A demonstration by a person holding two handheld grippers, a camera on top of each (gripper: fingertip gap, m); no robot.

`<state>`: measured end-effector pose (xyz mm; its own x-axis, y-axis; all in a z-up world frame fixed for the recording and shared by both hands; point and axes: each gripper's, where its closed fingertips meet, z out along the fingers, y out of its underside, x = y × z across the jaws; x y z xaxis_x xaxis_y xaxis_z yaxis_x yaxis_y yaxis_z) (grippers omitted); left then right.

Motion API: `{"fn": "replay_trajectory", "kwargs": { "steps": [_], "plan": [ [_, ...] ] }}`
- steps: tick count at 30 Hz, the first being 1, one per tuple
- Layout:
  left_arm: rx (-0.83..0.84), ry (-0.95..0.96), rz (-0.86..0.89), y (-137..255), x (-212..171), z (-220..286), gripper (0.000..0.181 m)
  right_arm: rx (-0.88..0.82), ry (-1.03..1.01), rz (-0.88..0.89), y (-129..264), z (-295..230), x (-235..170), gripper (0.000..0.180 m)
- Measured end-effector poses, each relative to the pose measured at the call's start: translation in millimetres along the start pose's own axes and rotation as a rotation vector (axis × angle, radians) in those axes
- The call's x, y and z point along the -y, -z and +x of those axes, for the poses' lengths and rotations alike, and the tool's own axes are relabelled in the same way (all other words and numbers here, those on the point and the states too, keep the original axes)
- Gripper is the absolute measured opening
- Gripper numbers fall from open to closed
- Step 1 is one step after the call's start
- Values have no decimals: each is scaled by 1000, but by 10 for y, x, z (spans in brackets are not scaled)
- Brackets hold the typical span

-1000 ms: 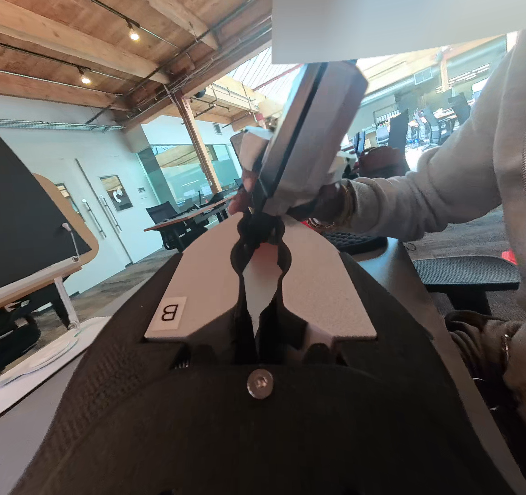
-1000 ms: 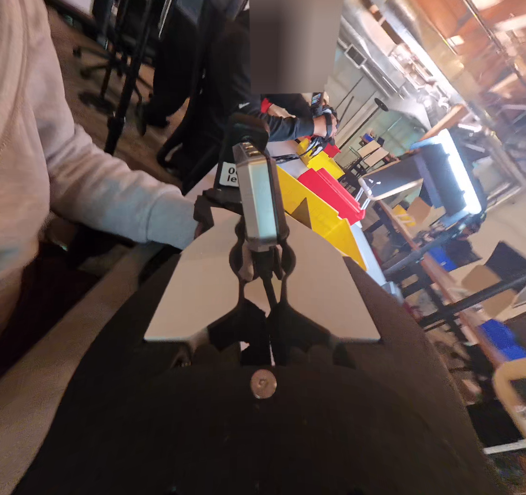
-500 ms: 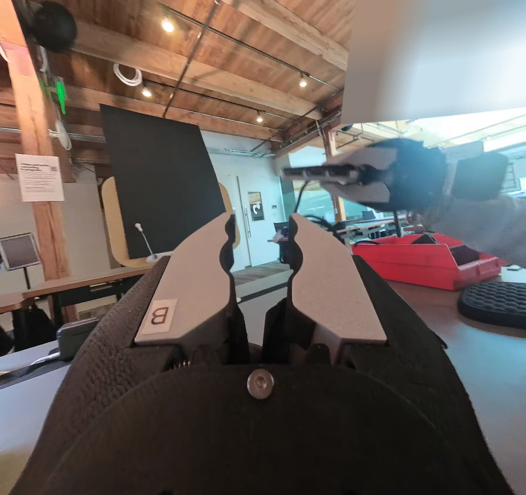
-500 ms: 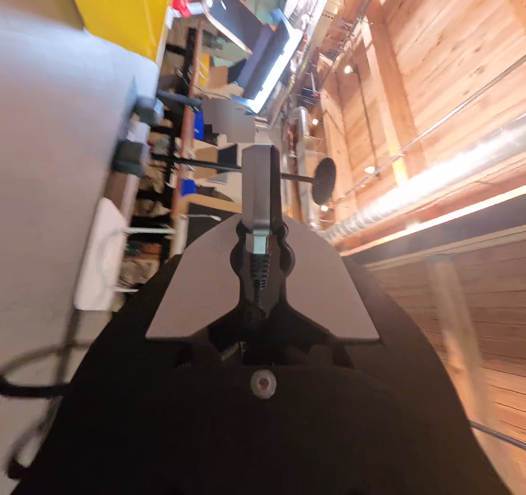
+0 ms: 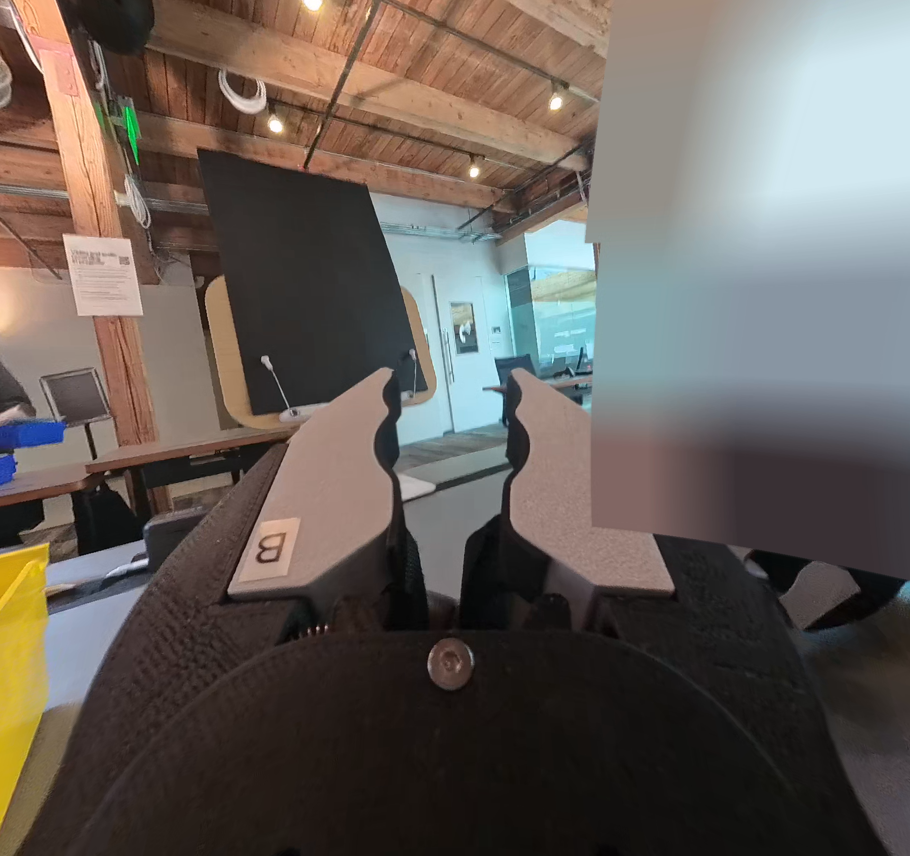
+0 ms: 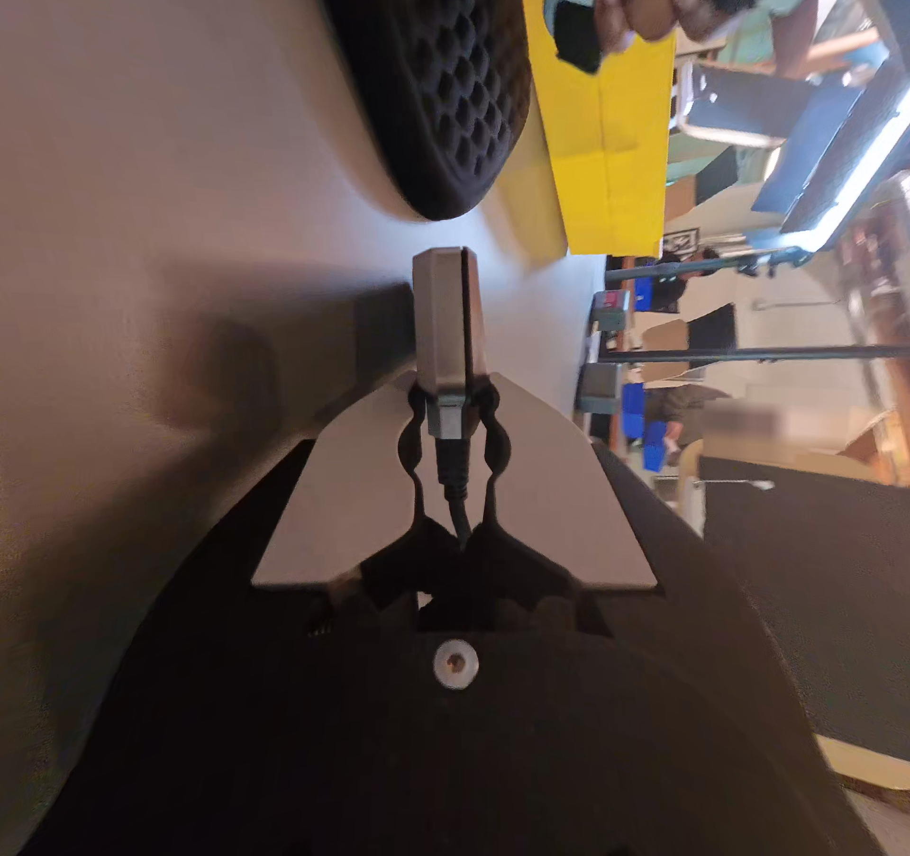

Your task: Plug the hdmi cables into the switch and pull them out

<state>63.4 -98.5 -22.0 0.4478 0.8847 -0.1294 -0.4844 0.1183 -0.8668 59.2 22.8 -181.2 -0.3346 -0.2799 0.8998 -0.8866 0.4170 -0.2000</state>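
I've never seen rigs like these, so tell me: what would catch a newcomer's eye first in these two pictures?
In the right wrist view, the right gripper is clamped on a small silver box with a black cable running out of its near end, turned sideways near a grey tabletop and a yellow bin. In the left wrist view, the left gripper stands open and empty, facing a tall black panel under a wooden ceiling.

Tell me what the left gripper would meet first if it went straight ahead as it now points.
Nothing nearby: the open left gripper holds nothing and points across the room, seemingly toward a distant white wall beside a black board. Depth is unclear.
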Motion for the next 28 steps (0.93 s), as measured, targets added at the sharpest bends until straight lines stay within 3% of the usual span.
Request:
{"fn": "replay_trajectory", "kwargs": {
  "steps": [1, 5, 10, 14, 17, 21, 25, 28],
  "plan": [
    [-5, -3, -39, 23, -19, 1, 40, 16, -49, 5, 14, 4, -2, 22],
    [28, -33, -200, 254, 5, -119, 43, 56, -116, 9, 65, -69, -12, 29],
    [123, -98, -398, 811, 160, -428, 43, 142, -233, 21, 118, -192, 17, 40],
    [268, -120, -498, 1131, 319, -835, 43, 277, -478, 56, 217, -198, 59, 63],
    [323, -95, -576, 1326, 325, -1016, 45, 303, -711, 218, 416, 57, 177, 69],
    [361, -67, -749, 1575, 232, -1270, 46, 176, -962, 512, 803, 693, 139, 67],
    [351, -44, -1028, 1758, -43, -1541, 46, 3, -1124, 711, 1021, 1000, -128, 62],
    [345, -111, -1280, 1834, -272, -1863, 44, -24, -1230, 809, 1091, 1064, -215, 62]
  ]
}}
